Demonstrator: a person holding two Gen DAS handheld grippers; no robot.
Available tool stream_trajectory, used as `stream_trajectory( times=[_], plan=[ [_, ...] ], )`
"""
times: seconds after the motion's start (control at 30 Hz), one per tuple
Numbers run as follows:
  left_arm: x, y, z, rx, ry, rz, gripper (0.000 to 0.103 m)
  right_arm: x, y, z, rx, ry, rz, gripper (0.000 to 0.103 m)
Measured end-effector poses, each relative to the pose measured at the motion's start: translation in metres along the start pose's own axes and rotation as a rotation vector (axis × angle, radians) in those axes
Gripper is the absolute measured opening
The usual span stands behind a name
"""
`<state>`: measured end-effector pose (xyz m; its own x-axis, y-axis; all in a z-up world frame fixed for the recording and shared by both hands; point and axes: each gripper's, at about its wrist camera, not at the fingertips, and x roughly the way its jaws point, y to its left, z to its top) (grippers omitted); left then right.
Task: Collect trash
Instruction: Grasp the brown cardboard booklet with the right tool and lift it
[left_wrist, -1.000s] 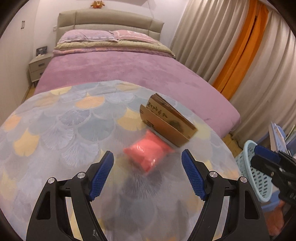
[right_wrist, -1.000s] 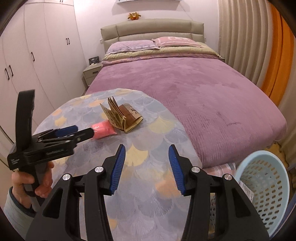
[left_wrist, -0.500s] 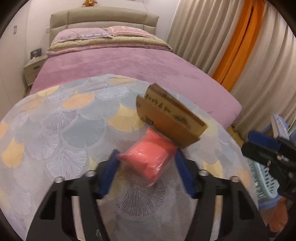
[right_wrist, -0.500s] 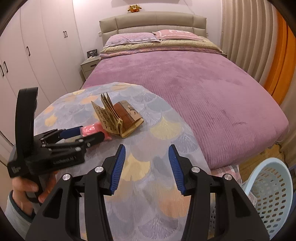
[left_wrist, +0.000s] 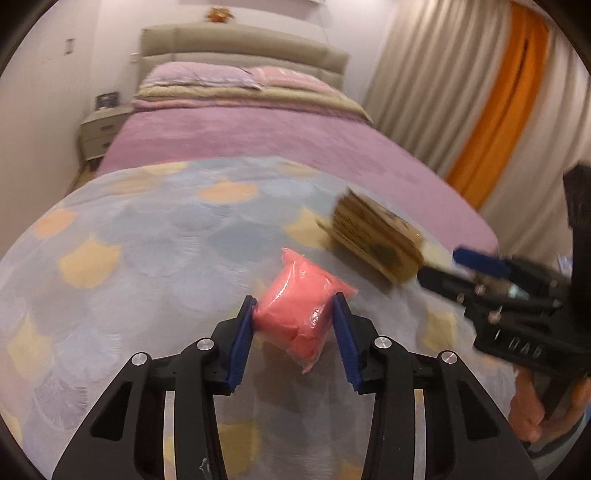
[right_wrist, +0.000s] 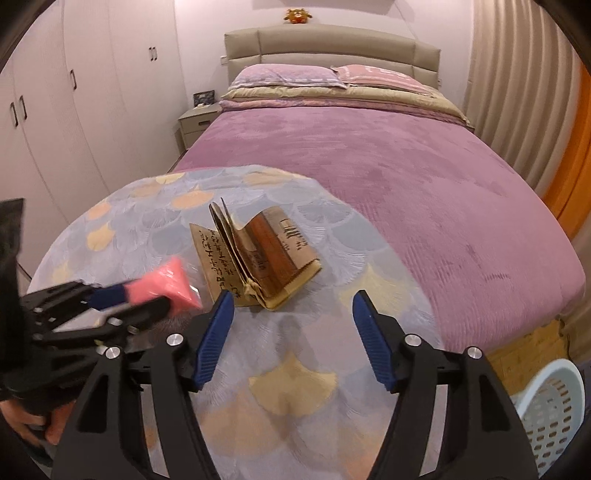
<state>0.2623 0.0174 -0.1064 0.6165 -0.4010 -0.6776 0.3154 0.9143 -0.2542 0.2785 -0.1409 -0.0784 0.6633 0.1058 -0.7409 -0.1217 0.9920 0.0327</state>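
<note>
The pink plastic-wrapped packet (left_wrist: 301, 308) lies on the scale-patterned round table (left_wrist: 147, 266), just beside the folded brown paper bag (left_wrist: 376, 240). The left gripper (left_wrist: 293, 314), jaws just closed, clamps the packet. The right gripper (right_wrist: 291, 314), jaws just widened, holds nothing beside that bag.

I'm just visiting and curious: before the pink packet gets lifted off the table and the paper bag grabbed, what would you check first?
1. Left gripper jaws have just been closing; blue pads press both sides of the pink packet: ok.
2. Packet lifted off the patterned tablecloth: cannot tell.
3. Right gripper jaws have just been opening, nothing between them: ok.
4. Right gripper around the folded paper bag: not ok, the bag lies just beyond its tips.
5. Basket within view, beside the table: ok.
</note>
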Motion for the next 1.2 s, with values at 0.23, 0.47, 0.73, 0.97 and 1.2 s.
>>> stream_trajectory(
  times=[0.23, 0.47, 0.73, 0.97, 1.2],
  plan=[
    [-0.006, 0.011, 0.002, -0.048, -0.061, 0.043, 0.040, 0.014, 0.027, 0.002, -0.094, 0.008, 0.014, 0.073],
    [-0.010, 0.025, 0.005, -0.114, -0.065, 0.007, 0.040, 0.007, 0.020, 0.001, -0.050, -0.014, 0.060, 0.074],
    [-0.012, 0.024, 0.003, -0.116, -0.073, -0.010, 0.040, 0.011, 0.008, 0.023, 0.027, -0.043, 0.058, 0.073],
    [-0.010, 0.024, 0.005, -0.114, -0.074, -0.013, 0.040, 0.049, 0.001, 0.027, 0.058, 0.042, 0.112, 0.032],
    [-0.013, 0.021, 0.005, -0.101, -0.086, -0.010, 0.040, 0.032, -0.007, 0.019, 0.083, -0.006, 0.150, 0.003]
  ],
)
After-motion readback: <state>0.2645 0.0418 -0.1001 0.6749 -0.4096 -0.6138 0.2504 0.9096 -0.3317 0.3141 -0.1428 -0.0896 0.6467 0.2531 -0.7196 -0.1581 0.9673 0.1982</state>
